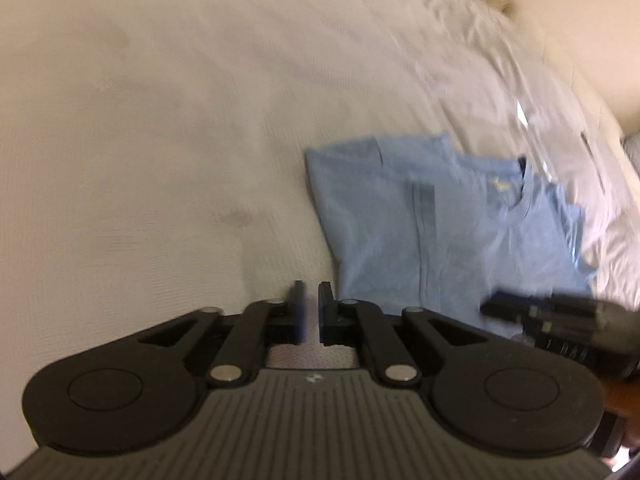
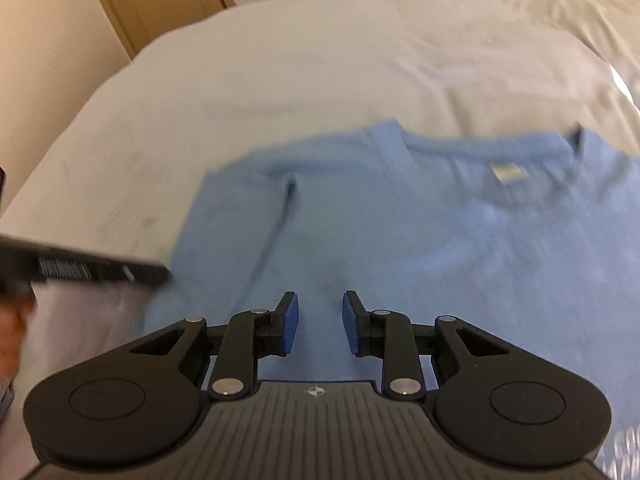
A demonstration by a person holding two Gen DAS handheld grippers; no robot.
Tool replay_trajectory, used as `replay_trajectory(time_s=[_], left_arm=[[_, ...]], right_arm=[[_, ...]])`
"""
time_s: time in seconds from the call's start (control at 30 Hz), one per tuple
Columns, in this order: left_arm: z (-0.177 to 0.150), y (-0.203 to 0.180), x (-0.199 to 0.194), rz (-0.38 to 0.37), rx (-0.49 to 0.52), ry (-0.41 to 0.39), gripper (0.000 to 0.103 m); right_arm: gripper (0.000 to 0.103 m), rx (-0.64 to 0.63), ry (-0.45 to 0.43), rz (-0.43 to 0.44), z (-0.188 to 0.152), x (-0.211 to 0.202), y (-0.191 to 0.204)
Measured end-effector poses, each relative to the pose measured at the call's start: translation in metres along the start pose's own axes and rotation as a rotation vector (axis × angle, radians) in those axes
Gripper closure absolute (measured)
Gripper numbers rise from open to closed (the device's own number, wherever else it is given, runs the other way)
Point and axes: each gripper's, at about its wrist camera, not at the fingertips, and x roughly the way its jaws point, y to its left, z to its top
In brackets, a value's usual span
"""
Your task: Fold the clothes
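Right tool [image 2: 317,322] above blue T-shirt [image 2: 420,232]

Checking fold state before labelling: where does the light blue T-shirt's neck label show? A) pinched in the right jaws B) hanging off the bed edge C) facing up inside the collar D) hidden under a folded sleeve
C: in the right wrist view the neck label lies face up just inside the collar of the light blue T-shirt, spread on the bed.
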Motion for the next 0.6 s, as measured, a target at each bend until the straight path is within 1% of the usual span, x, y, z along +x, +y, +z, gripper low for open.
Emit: replay_trajectory(time_s=[0.1, 0.17, 0.2, 0.27, 0.37, 0.5, 0.57, 0.6], left_arm=[[-0.004, -0.009, -0.004, -0.014, 0.002, 0.021, 0.096], [-0.009, -0.021, -0.006, -0.031, 0.018, 0.036, 0.096], [-0.013, -0.031, -0.007, -0.038, 0.040, 0.039, 0.096], [-0.019, -0.051, -0.010, -0.051, 0.088, 0.042, 0.096], [-0.030, -0.083, -0.014, -0.069, 0.160, 0.046, 0.095], [-0.049, -0.144, -0.012, -0.071, 0.298, 0.049, 0.085], [-0.060, -0.184, -0.012, -0.074, 0.381, 0.039, 0.079], [-0.065, -0.205, -0.012, -0.073, 0.422, 0.031, 0.075]], right_arm=[[0.075, 0.017, 0.036, -0.017, -0.015, -0.011, -0.004], [0.073, 0.018, 0.079, -0.028, -0.025, -0.015, -0.004], [0.073, 0.024, 0.100, -0.035, -0.028, -0.017, -0.006], [0.073, 0.027, 0.112, -0.059, -0.034, -0.027, -0.008], [0.073, 0.042, 0.096, -0.113, -0.039, -0.052, -0.014], [0.072, 0.086, 0.048, -0.204, -0.044, -0.098, -0.042], [0.072, 0.107, 0.019, -0.252, -0.046, -0.122, -0.060], [0.071, 0.116, 0.008, -0.269, -0.048, -0.134, -0.074]])
